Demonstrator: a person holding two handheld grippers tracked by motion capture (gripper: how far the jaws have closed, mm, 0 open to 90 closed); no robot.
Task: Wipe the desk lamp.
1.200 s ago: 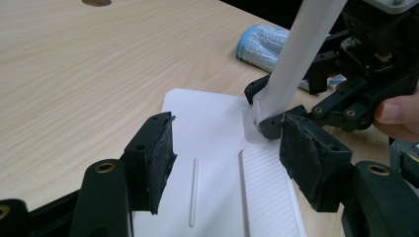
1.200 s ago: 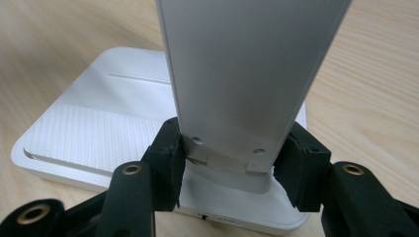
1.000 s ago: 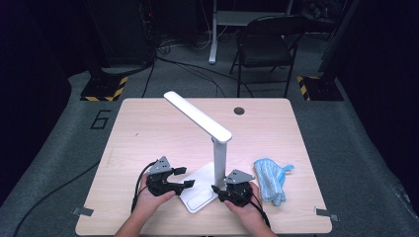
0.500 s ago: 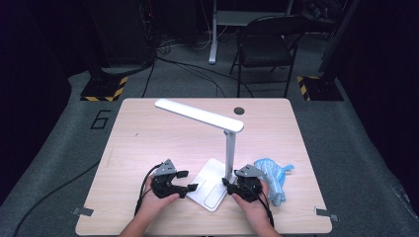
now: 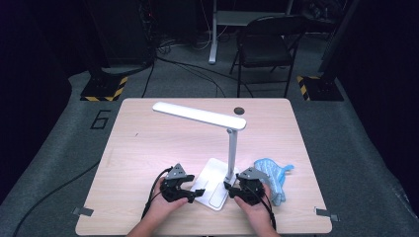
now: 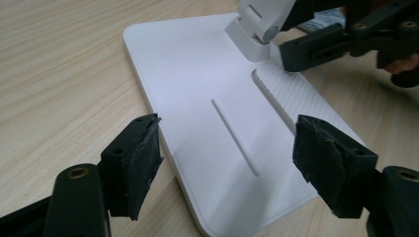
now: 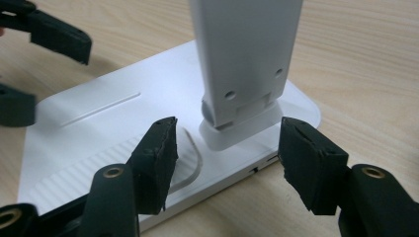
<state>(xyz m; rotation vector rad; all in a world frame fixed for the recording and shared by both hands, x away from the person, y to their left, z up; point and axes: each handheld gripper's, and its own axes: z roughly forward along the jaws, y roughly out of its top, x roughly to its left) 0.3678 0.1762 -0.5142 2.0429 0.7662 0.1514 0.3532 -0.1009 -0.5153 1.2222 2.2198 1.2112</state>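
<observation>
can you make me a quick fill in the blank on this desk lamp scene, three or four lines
1. The lamp stands on a flat base coloured ____.
2. The blue cloth lies on the table beside the person's ____ hand.
3. The jaws of the left gripper are ____.
4. Between the right gripper jaws stands the lamp's upright ____.

Missing words: white; right; open; post

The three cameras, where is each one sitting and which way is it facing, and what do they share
High view: above the person's side, facing forward and down on the table; both hands and grippers enter at the bottom.
Left gripper view: on the left gripper, looking across the lamp base; its jaws open.
Right gripper view: on the right gripper, facing the lamp post; jaws open.
All show the lamp base.
</observation>
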